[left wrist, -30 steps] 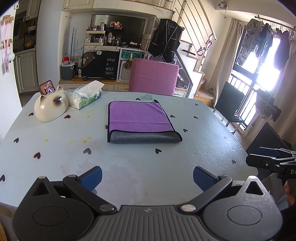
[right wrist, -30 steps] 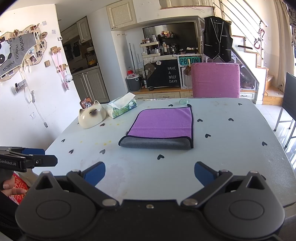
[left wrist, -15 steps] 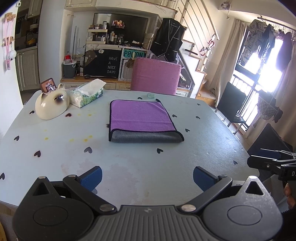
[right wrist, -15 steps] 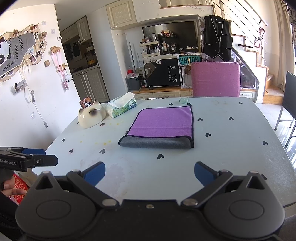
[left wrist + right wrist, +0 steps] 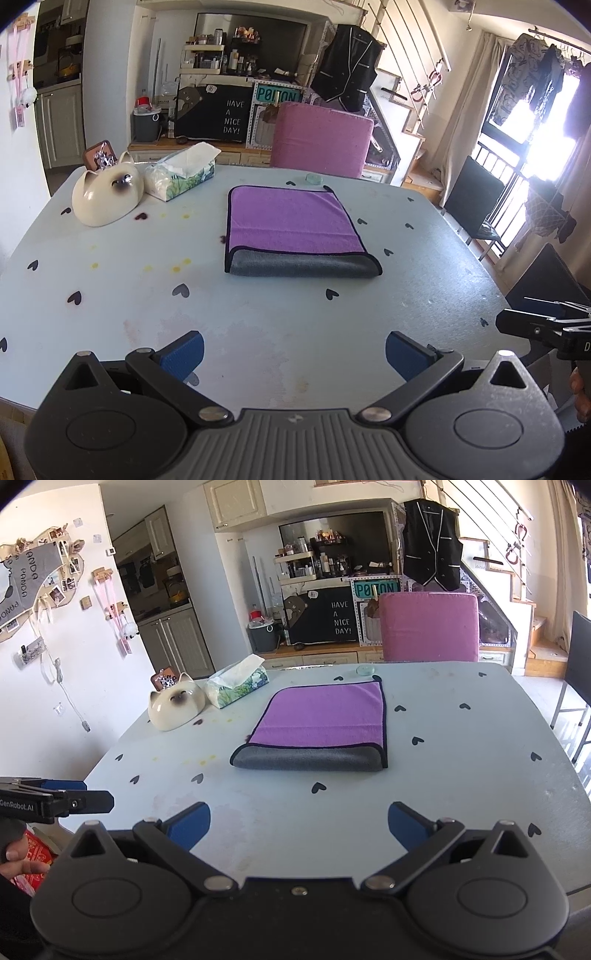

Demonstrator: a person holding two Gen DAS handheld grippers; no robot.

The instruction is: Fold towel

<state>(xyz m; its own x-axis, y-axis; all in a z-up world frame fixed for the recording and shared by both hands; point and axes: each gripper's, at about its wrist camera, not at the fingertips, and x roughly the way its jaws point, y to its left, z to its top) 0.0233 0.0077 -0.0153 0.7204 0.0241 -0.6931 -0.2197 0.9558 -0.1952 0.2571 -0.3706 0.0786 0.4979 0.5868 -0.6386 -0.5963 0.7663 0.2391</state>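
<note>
A purple towel (image 5: 291, 218) with a grey underside lies folded flat on the pale blue table (image 5: 258, 325), its grey fold edge (image 5: 299, 266) facing me. It also shows in the right wrist view (image 5: 325, 716). My left gripper (image 5: 293, 356) is open and empty, held above the table's near edge, well short of the towel. My right gripper (image 5: 299, 827) is open and empty, also near the front edge. Each gripper shows at the side of the other's view: the right one (image 5: 543, 328), the left one (image 5: 55, 801).
A cream cat-shaped bowl (image 5: 107, 195) and a tissue pack (image 5: 181, 175) stand at the table's far left. A small glass disc (image 5: 314, 178) lies behind the towel. A pink chair (image 5: 321, 138) stands at the far edge. A dark chair (image 5: 476, 199) is at the right.
The left wrist view has shifted slightly, so the towel sits a little lower and to the right in it. The towel and the right gripper have not moved.
</note>
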